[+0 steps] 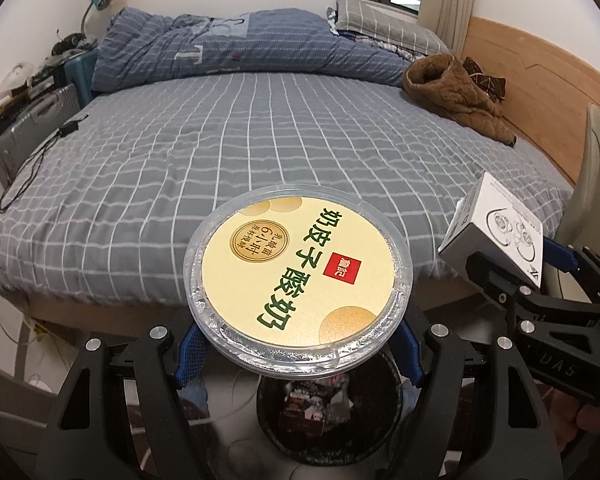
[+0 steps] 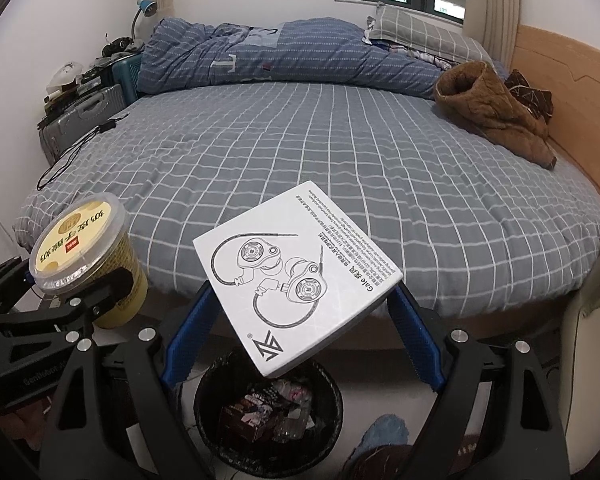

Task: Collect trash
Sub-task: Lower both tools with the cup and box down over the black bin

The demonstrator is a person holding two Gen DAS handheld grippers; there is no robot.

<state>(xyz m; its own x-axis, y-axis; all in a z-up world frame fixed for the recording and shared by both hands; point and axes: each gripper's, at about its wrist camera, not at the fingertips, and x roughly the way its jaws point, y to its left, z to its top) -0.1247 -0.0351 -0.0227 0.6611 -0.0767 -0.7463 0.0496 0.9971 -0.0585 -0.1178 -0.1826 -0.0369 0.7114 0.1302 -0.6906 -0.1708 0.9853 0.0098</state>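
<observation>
The left gripper (image 1: 298,356) was seen clamped on a yoghurt tub (image 1: 298,280), its blue pads (image 1: 190,360) pressed against the tub's sides below the clear lid. From the right wrist view the same tub (image 2: 100,276) was seen held upright, a black finger wrapped across its yellow wall. Jaws were set fairly wide, filled by the tub.

The right gripper (image 2: 300,332) was pinched on a white earphone box (image 2: 296,276), with a blue pad (image 2: 186,344) against each side edge. The box was tilted, its printed face with the earphone line drawing turned up toward the camera. Jaws were spread wide, but closed on the box, not free. In the left wrist view the box (image 1: 496,232) was seen at the right, carried at the black fingertips.

Both items were held above the floor, in front of the bed edge (image 1: 260,152). A black mesh waste bin (image 2: 268,408) was seen directly below, part-filled with wrappers; in the left view the bin (image 1: 328,404) sat under the tub. Neither item was in contact with the bin.

Elsewhere on the grey checked sheet: a brown quilted jacket (image 2: 496,120) by the wooden headboard, a rolled blue duvet (image 2: 284,56) along the far side, and a black cable (image 2: 72,152) at the left edge.
</observation>
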